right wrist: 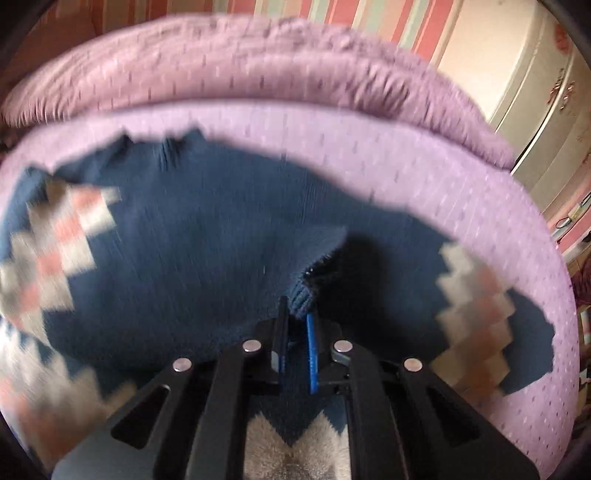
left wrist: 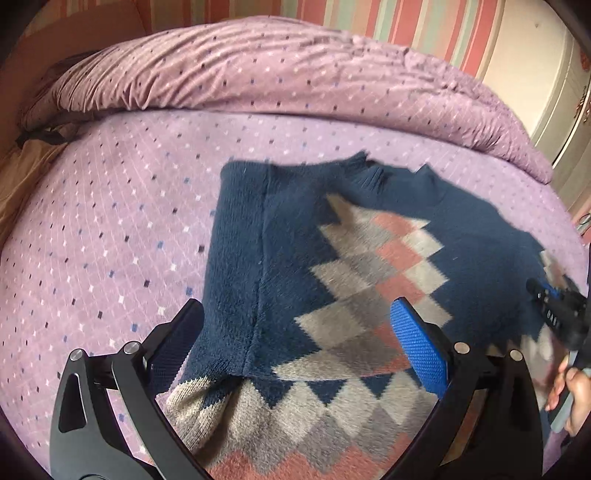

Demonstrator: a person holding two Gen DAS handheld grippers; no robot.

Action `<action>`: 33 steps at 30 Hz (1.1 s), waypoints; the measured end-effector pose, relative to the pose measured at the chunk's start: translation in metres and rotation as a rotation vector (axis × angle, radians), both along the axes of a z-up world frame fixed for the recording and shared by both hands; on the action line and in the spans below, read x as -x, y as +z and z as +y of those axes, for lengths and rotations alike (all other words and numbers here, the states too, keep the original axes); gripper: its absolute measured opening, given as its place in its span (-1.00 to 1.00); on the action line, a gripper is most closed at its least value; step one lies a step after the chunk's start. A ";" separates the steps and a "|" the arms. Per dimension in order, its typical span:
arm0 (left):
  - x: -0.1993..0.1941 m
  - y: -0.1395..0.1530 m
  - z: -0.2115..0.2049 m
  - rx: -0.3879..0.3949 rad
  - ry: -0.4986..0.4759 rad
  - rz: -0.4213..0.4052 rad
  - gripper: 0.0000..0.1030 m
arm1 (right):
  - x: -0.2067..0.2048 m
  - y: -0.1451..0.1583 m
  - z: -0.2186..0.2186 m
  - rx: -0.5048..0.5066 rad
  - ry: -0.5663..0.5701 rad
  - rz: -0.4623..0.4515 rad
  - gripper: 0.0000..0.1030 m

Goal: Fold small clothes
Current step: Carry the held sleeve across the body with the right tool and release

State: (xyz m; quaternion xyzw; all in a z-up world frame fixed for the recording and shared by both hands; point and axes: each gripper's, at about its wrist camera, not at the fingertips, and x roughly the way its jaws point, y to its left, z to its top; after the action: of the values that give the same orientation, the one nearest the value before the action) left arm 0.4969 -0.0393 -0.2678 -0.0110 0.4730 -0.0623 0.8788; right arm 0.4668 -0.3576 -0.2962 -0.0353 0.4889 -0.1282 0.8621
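Note:
A small navy sweater (left wrist: pixel 288 258) with a grey, pink and white diamond pattern lies spread on the purple bed cover (left wrist: pixel 110 229). Its left side is folded in over the body. My left gripper (left wrist: pixel 299 319) hangs open just above the sweater's lower part, with nothing between its fingers. In the right wrist view, which is blurred, my right gripper (right wrist: pixel 297 308) is shut on a ribbed navy edge (right wrist: pixel 303 295) of the sweater (right wrist: pixel 184 240), which stands up from the cloth. The right gripper (left wrist: pixel 561 314) and the hand (left wrist: pixel 570 391) holding it show at the right edge of the left wrist view.
A bunched purple duvet (left wrist: pixel 277 70) runs along the far side of the bed. Behind it is a striped wall (left wrist: pixel 388 22). A cream cabinet (right wrist: pixel 535 103) stands at the right. Brown fabric (left wrist: pixel 22 177) lies at the bed's left edge.

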 end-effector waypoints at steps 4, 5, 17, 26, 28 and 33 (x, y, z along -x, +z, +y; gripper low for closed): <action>0.001 -0.012 0.000 -0.019 -0.007 0.017 0.94 | 0.009 -0.009 -0.005 -0.037 0.016 0.009 -0.66; 0.003 -0.012 0.000 -0.021 -0.010 0.013 0.94 | 0.010 -0.004 -0.007 -0.057 0.023 0.001 -0.52; 0.006 0.015 -0.017 -0.015 -0.058 -0.014 0.94 | 0.002 0.005 0.009 -0.048 0.134 -0.012 -0.42; 0.002 0.013 -0.020 0.003 -0.069 -0.002 0.94 | 0.007 -0.019 0.003 -0.089 0.061 -0.009 -0.29; 0.001 0.013 -0.018 0.014 -0.068 0.000 0.94 | 0.010 -0.011 -0.001 -0.113 0.058 -0.011 -0.03; 0.000 0.023 -0.023 0.038 -0.099 -0.002 0.94 | 0.056 0.056 -0.044 -0.166 -0.001 -0.213 0.47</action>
State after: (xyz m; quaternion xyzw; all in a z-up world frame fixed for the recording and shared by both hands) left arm 0.4972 -0.0626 -0.2447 -0.0041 0.4709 -0.1147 0.8747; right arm 0.4112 -0.4017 -0.2404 0.0503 0.4037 -0.0909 0.9090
